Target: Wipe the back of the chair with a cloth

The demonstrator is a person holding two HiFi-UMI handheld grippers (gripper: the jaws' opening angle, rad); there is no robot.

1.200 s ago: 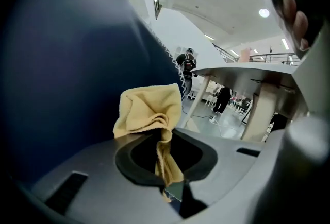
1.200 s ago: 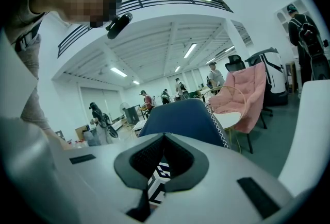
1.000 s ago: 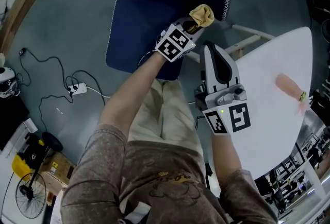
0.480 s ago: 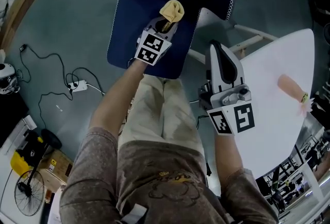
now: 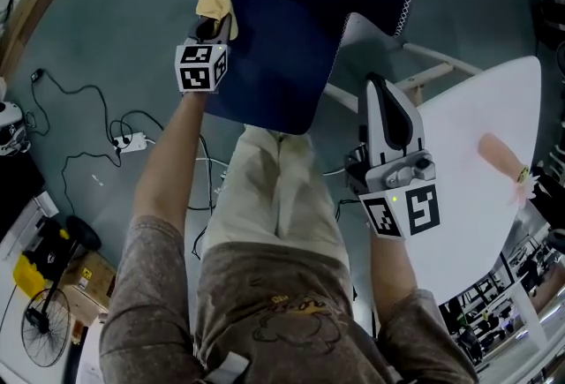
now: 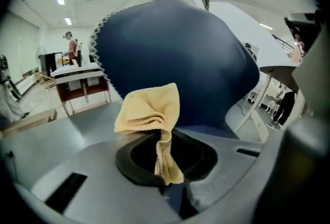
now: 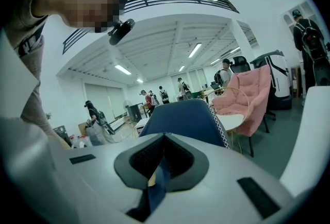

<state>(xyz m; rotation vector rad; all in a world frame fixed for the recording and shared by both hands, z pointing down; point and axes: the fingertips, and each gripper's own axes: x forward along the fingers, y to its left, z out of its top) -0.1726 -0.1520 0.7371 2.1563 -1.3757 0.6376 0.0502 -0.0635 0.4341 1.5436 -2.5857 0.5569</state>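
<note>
Grey floor [image 5: 106, 47] surrounds the navy chair [image 5: 291, 38], which stands directly ahead of me and serves as my reference for all positions.

Left hand-held gripper [image 5: 214, 20]: jaws clamped on a yellow cloth [image 5: 214, 0]. From the left gripper view, the jaws pinch only the lower tail of the cloth [image 6: 149, 109], so the bunched upper part stands free ahead of the tips. I judge this deliberate: the loose bunch gives a soft wiping face, and the hard jaws stay off the upholstery. The cloth sits at the chair's left edge, close beside the white-stitched rim, with the navy shell [image 6: 175, 58] filling the view behind it. Contact between cloth and fabric cannot be confirmed from either view.

Right hand-held gripper [image 5: 380, 91]: jaws closed together with nothing gripped, as the right gripper view [image 7: 160, 166] confirms. It is held back off the chair's right side, over the near edge of the white desk [image 5: 477, 197]. I read this as parked clear, so that it does not obstruct the wiping arm.

Assessment: wiping is in hand at the chair's left edge; the rest of the back lies to the right of the cloth.
</note>
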